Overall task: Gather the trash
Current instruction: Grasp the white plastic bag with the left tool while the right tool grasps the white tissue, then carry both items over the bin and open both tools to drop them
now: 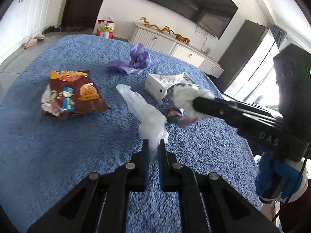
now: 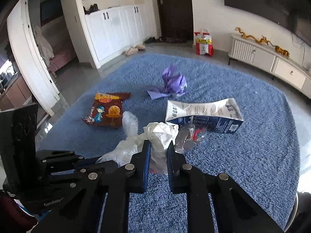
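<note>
"DAS" (right tongs [image 1: 202, 102]); "GenRobot" (left tongs [image 2: 108, 160]).

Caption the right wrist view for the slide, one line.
Right gripper shut on crumpled white paper over blue rug; milk carton lies beyond.

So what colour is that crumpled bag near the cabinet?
Purple bag; clearest in the right wrist view.

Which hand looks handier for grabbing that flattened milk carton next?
Probably the right: the right gripper sits just before the milk carton, though shut on white tissue. The left gripper clamps clear plastic, farther away.
</note>
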A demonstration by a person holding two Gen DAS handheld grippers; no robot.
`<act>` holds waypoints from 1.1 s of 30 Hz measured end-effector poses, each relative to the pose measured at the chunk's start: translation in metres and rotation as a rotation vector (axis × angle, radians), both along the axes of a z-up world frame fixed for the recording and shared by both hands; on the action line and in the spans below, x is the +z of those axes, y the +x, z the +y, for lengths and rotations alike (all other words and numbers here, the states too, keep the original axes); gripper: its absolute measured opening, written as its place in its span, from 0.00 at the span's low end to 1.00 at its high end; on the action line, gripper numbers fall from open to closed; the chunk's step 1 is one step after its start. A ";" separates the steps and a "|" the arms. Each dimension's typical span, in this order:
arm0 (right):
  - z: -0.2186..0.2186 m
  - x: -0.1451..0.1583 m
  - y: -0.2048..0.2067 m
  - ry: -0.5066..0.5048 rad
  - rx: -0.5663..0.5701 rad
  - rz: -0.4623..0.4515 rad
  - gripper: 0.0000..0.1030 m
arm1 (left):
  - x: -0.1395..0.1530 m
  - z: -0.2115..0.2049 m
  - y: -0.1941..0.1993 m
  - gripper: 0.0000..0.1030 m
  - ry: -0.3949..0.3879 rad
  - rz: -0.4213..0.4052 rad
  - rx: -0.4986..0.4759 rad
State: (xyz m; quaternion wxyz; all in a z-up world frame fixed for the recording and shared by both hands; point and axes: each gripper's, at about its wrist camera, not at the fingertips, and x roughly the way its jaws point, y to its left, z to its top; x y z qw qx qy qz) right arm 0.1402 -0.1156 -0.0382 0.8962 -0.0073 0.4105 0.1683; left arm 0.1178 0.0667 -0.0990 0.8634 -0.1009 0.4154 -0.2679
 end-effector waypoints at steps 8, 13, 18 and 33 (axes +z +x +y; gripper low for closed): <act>-0.009 0.026 -0.034 0.021 0.003 -0.062 0.15 | 0.034 0.015 -0.031 0.07 0.035 -0.093 0.077; -0.024 0.038 -0.053 0.021 -0.024 -0.081 0.15 | 0.054 0.016 -0.049 0.07 0.056 -0.155 0.099; -0.043 0.047 -0.070 0.009 -0.067 -0.102 0.15 | 0.069 0.012 -0.062 0.07 0.086 -0.205 0.112; -0.096 0.041 -0.096 0.044 -0.180 -0.088 0.15 | 0.084 -0.014 -0.079 0.07 0.188 -0.282 0.107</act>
